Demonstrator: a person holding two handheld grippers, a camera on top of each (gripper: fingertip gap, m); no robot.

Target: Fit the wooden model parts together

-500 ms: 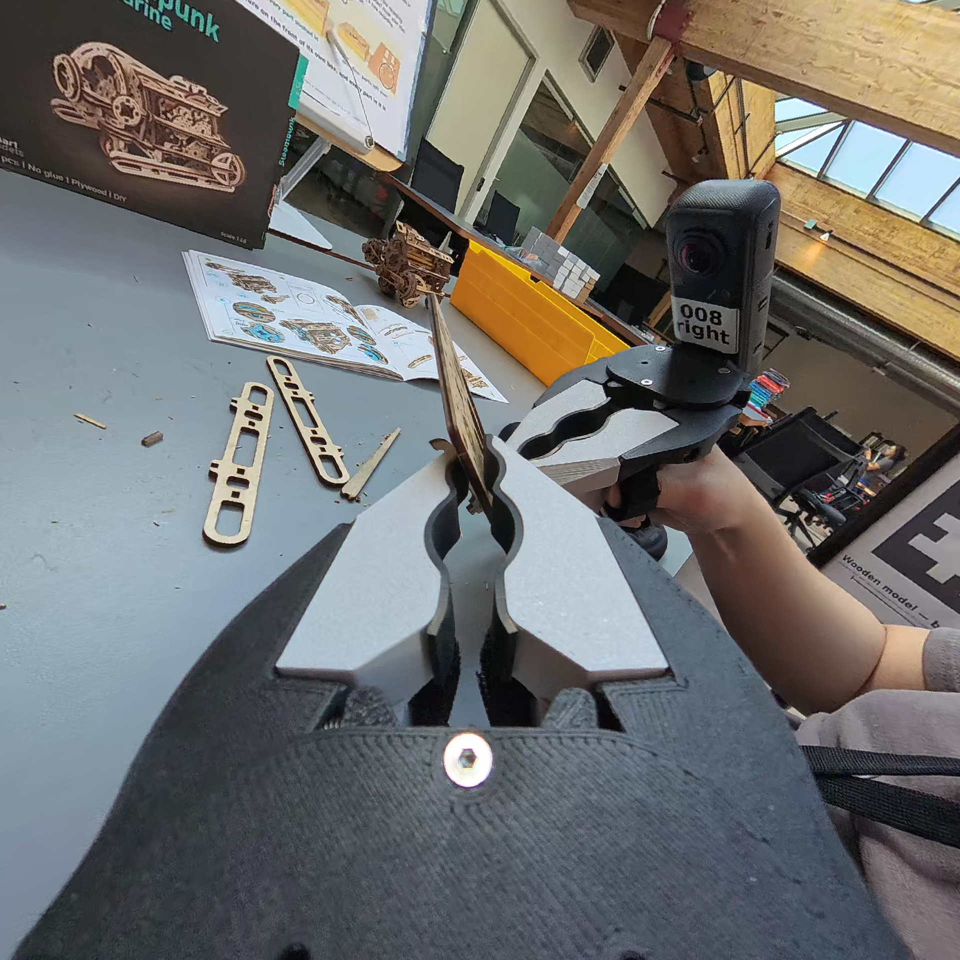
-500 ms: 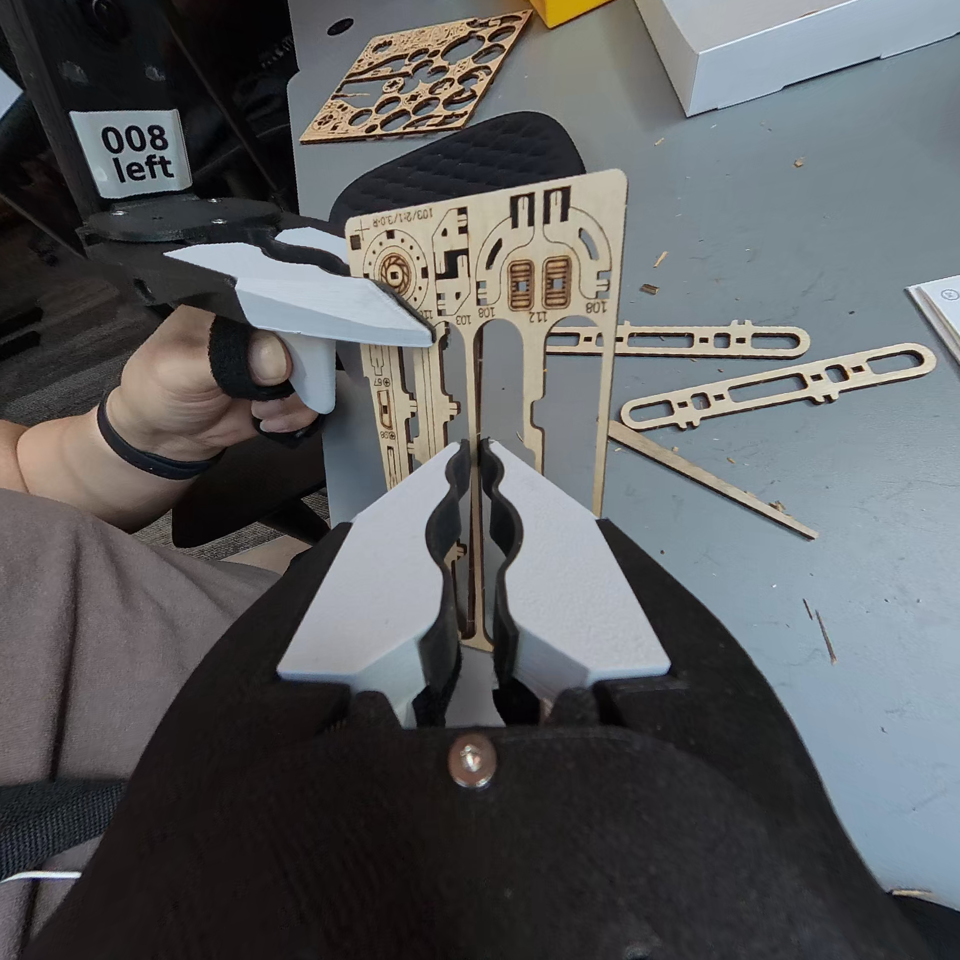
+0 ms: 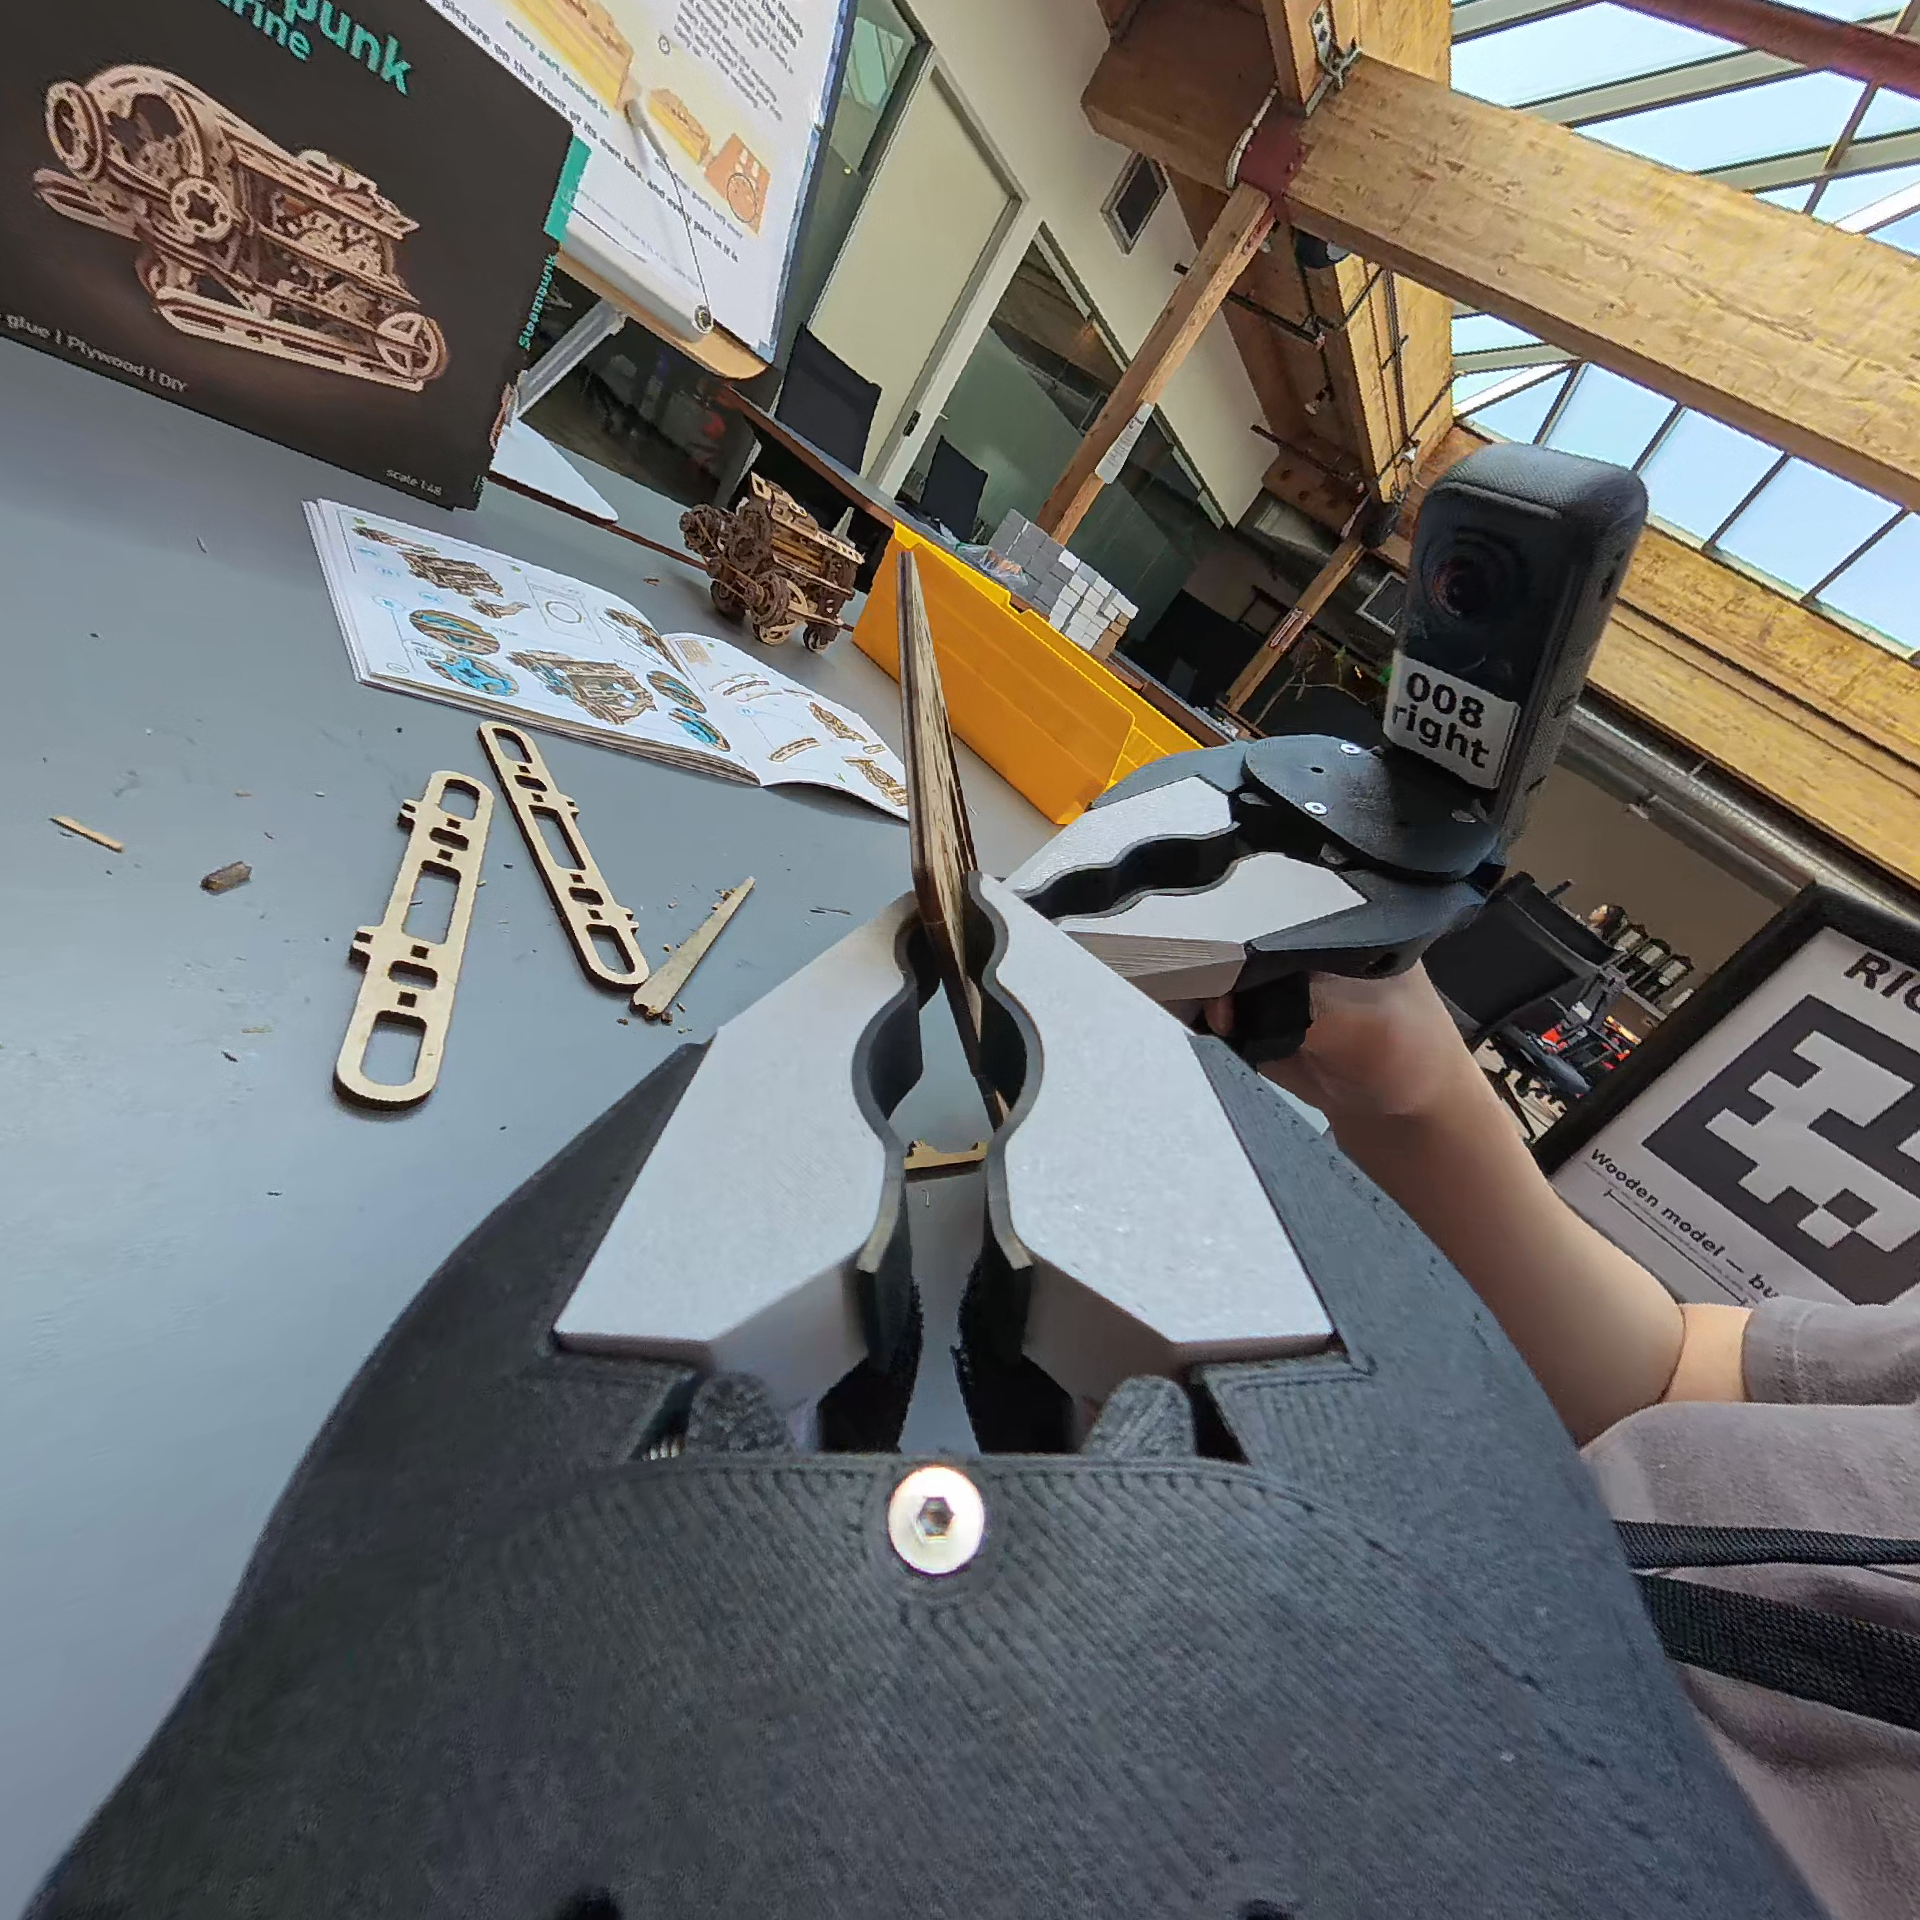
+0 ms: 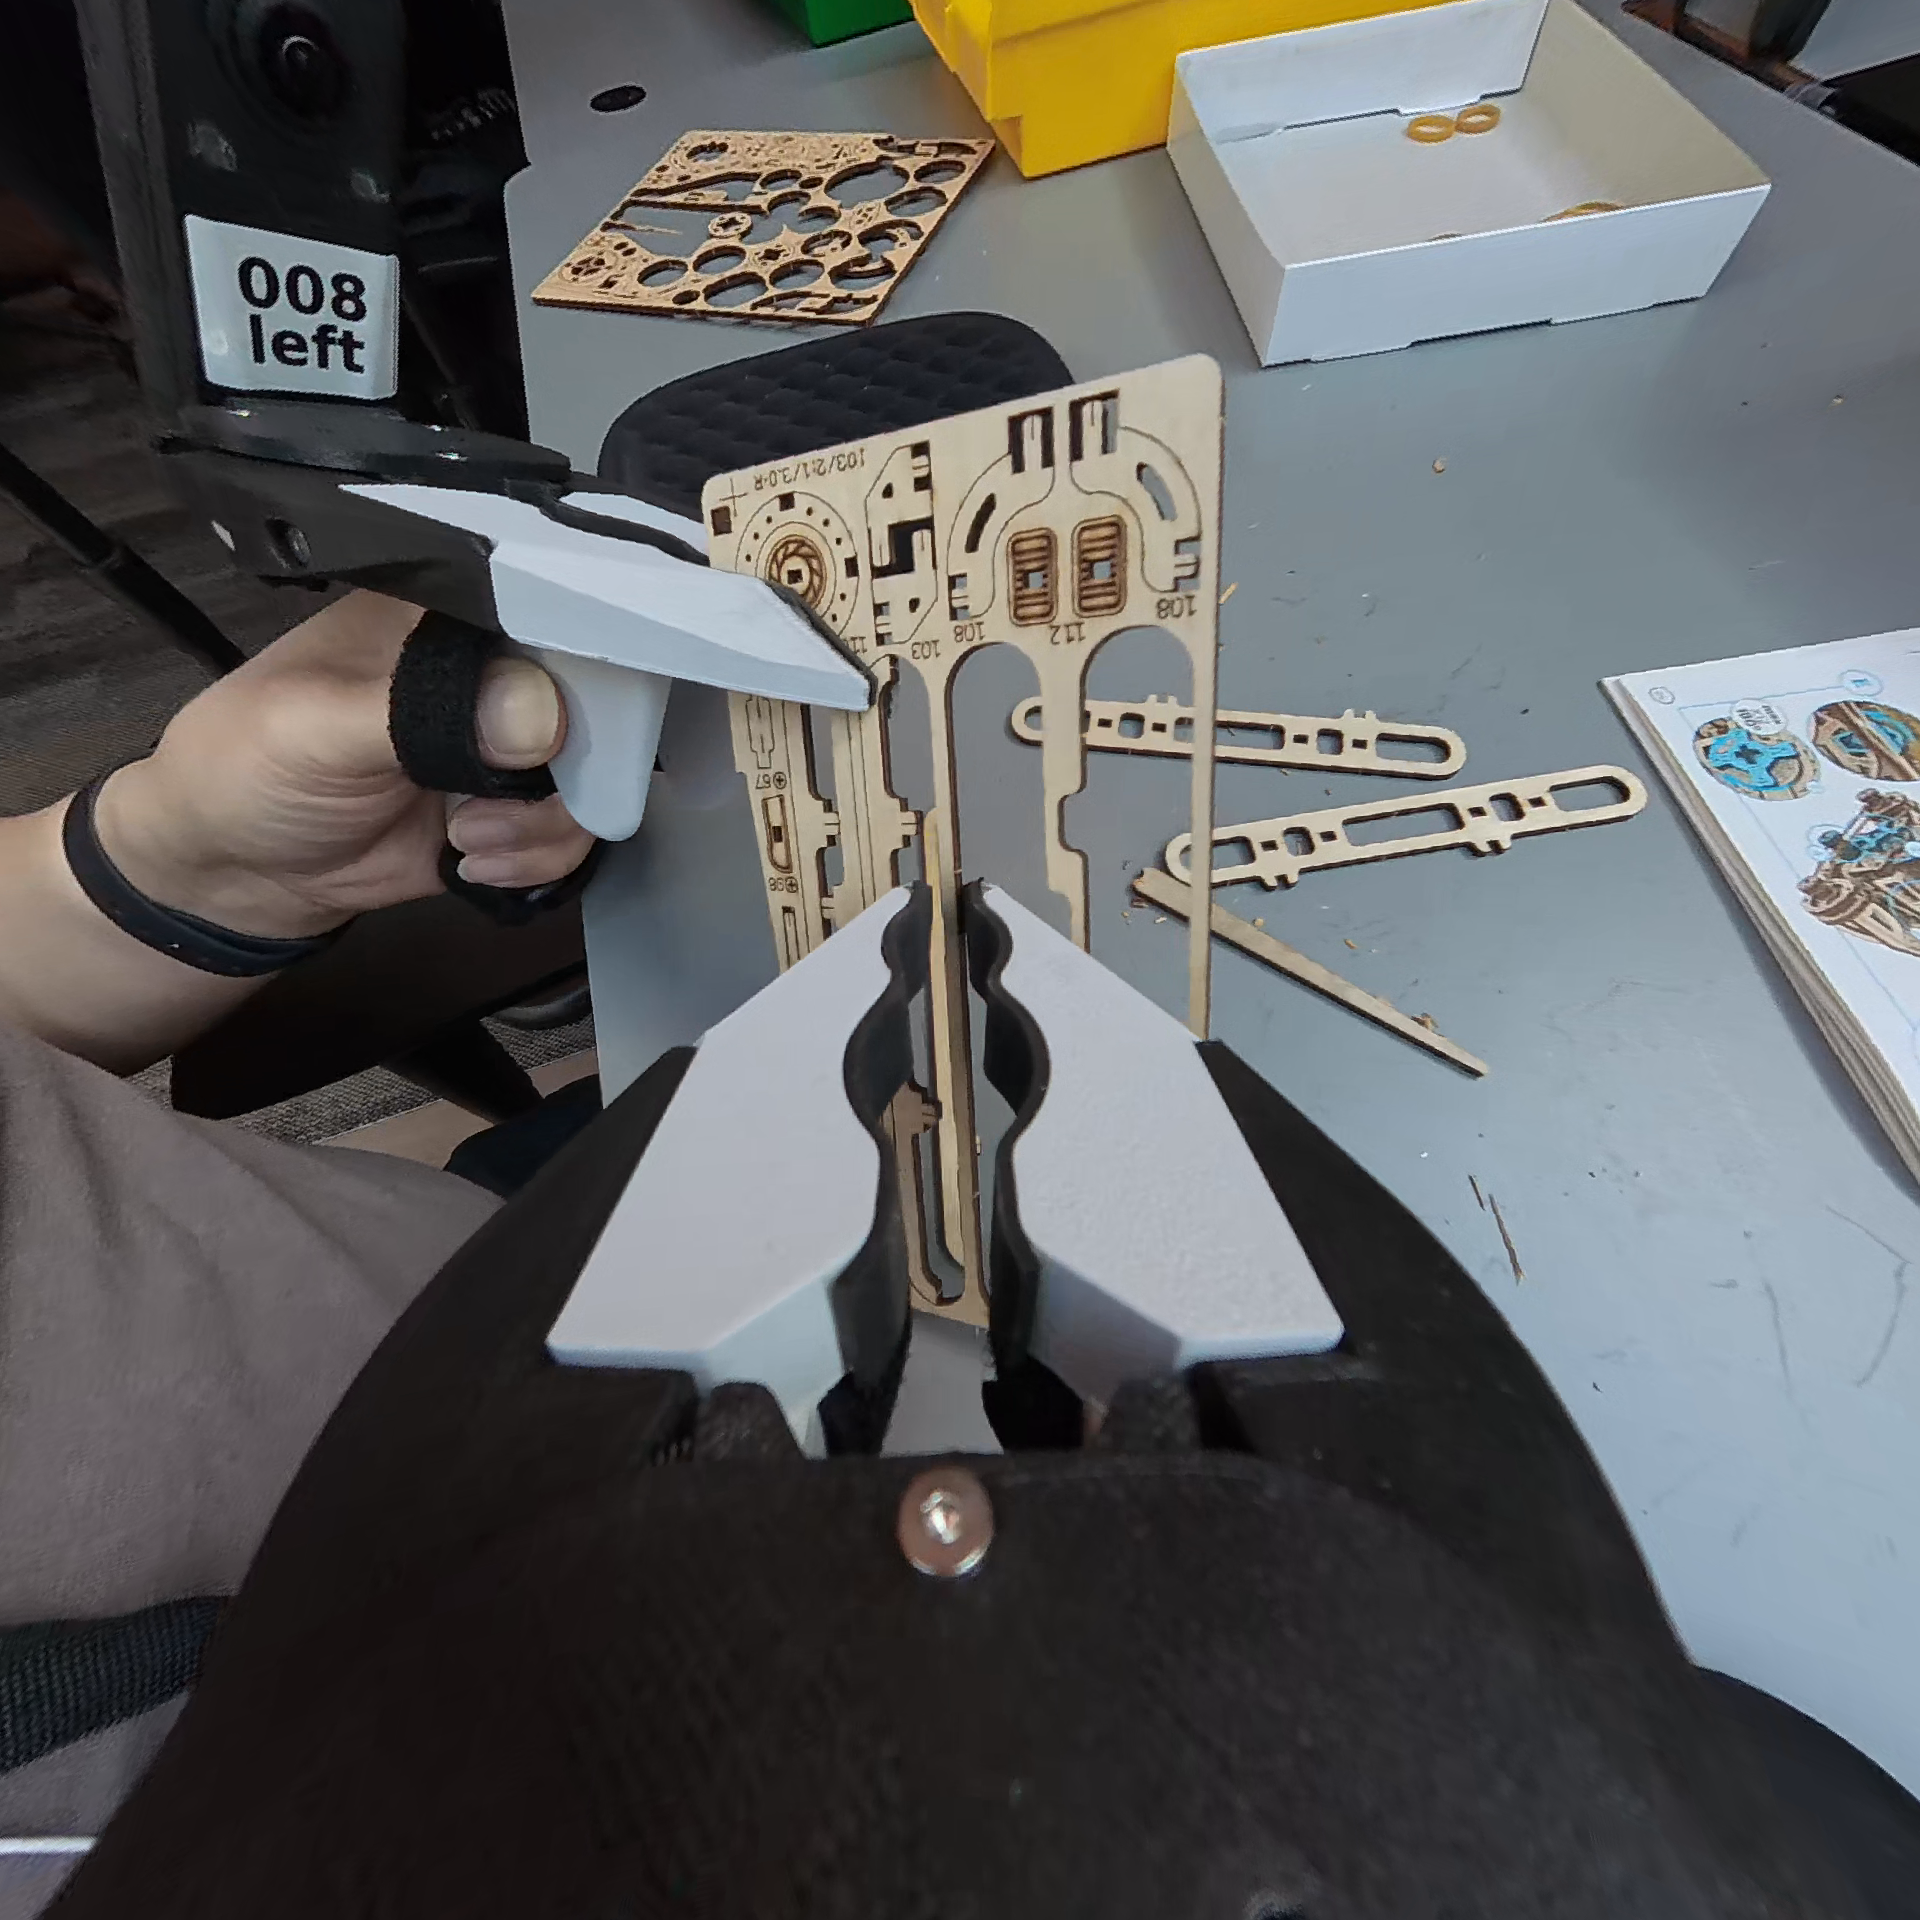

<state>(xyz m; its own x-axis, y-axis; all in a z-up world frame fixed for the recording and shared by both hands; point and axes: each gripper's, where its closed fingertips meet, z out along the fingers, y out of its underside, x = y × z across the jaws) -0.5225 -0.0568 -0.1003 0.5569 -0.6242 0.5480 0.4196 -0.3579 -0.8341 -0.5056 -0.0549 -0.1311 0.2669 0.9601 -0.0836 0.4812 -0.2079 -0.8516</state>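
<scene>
A thin laser-cut wooden sheet (image 4: 1143,499) stands upright over the table's near edge; in the left wrist view it shows edge-on (image 3: 935,748). My left gripper (image 3: 945,920) is shut on the sheet's left side, and it shows there in the right wrist view (image 4: 868,681). My right gripper (image 4: 943,894) faces the sheet's lower middle, with its jaws nearly together on a thin wooden strip (image 4: 943,1039) there. It comes in from the right in the left wrist view (image 3: 1023,888). Two slotted bars (image 4: 1236,732) (image 4: 1403,821) and a wedge sliver (image 4: 1309,971) lie on the table beyond.
On the grey table (image 3: 156,1143) lie an open instruction booklet (image 3: 582,665), a dark model box (image 3: 260,229), a built wooden model (image 3: 774,566) and a yellow bin (image 3: 1018,707). A punched-out sheet (image 4: 769,229) and a white open box (image 4: 1455,177) lie farther back. My two grippers' fingertips are within a few centimetres of each other.
The sheet now sits deeper between my left fingers and stands more upright. My right gripper's jaws have parted very slightly around the strip. The loose pieces on the table have not moved.
</scene>
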